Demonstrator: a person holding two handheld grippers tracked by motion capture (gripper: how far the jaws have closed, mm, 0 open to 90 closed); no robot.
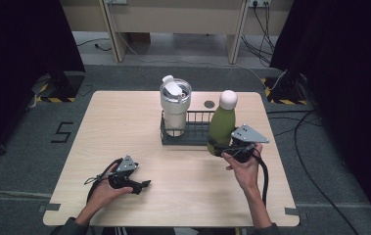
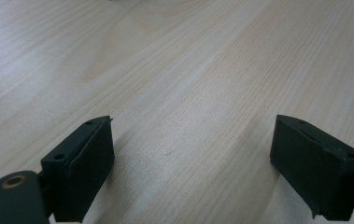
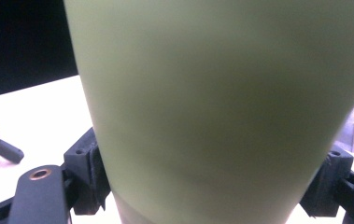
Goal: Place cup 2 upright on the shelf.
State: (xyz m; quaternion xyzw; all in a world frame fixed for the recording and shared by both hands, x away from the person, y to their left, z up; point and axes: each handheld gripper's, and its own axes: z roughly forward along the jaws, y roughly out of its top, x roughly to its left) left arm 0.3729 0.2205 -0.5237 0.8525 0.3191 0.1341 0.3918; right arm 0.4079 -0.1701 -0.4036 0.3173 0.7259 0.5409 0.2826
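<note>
The right gripper clamps the lower body of the green bottle, which stands upright just beside the right end of the black wire basket on the table. A white tumbler with a lid already sits in the basket's left half, so the job looks about halfway: the bottle seems to have the free right half waiting. The left gripper rests near the table's front edge, jaws wide apart and empty. Whether the bottle's base touches the table is hidden behind the gripper, and the close view cuts off its cap.
</note>
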